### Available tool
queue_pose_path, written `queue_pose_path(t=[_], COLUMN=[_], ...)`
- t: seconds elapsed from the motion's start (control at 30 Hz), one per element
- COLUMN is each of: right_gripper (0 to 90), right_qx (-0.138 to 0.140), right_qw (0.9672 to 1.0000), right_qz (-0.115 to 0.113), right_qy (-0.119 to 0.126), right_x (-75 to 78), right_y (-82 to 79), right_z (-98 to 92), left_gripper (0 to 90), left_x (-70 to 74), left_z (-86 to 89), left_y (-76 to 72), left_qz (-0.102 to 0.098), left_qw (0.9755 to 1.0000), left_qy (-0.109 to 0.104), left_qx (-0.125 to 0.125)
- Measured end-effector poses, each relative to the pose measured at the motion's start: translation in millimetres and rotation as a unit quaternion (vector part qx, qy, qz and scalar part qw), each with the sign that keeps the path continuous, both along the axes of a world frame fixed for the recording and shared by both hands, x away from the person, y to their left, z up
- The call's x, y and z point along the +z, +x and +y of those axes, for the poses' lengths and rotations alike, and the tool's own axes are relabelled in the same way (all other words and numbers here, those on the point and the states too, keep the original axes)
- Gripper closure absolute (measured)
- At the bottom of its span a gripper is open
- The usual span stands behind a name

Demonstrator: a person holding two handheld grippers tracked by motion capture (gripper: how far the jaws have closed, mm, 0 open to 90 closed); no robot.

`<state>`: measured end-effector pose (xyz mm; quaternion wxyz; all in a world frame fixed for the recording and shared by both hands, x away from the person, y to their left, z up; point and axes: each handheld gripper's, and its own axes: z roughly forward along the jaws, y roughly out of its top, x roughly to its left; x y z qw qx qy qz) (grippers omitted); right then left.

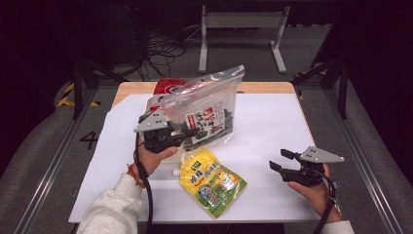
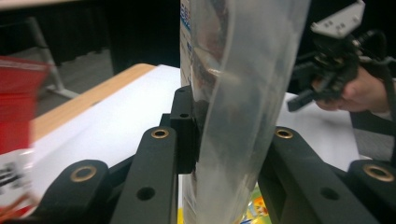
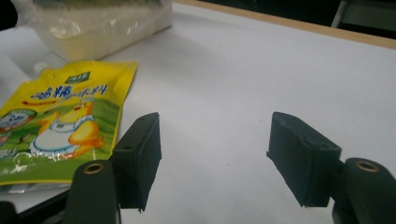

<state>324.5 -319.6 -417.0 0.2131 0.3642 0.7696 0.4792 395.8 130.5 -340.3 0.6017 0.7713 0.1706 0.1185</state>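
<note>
Now we are clamping the left gripper (image 1: 187, 131) on the clear zip bag (image 1: 207, 105), holding it upright off the white table (image 1: 272, 122), toward twelve o'clock from the yellow snack pouch (image 1: 212, 180). Over at four o'clock we are keeping the right gripper (image 1: 278, 161) with its jaws apart, nothing between them, just above the table. A red packet (image 1: 168, 87) is lying behind the bag.

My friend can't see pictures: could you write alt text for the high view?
A person's left tool grips a clear zip bag of snacks, lifted above a white table. A yellow pouch lies flat below it; the right tool rests open, empty.
</note>
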Motion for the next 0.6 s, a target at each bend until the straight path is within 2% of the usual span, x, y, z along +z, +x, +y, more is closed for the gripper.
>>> queue_pose_path(t=[0.07,0.17,0.37,0.47,0.6], right_gripper=[34.2,34.0,33.2,32.9,32.3], right_qx=[0.004,0.007,0.011,0.011,0.012], right_qw=[0.9999,0.9999,0.9996,0.9995,0.9994], right_qz=[0.003,0.004,0.015,0.019,0.021], right_qy=[-0.01,-0.013,-0.021,-0.023,-0.026], right_x=[-1.4,-2.4,-8.2,-10.9,-12.6], right_y=[-2.1,-3.1,-3.6,-4.2,-6.2], right_z=[1.8,4.1,8.3,8.9,9.8], left_gripper=[74.3,74.3,74.3,74.2,74.2], left_x=[2.1,10.1,20.5,20.7,15.9], left_z=[4.1,20.5,48.6,58.7,69.5], left_y=[0.7,3.1,13.0,18.4,26.2], left_qz=[-0.006,-0.015,-0.029,-0.036,-0.034], left_qw=[1.0,0.9995,0.9973,0.9959,0.9942], left_qy=[0.004,0.009,0.02,0.032,0.041], left_qx=[0.006,0.026,0.064,0.076,0.094])
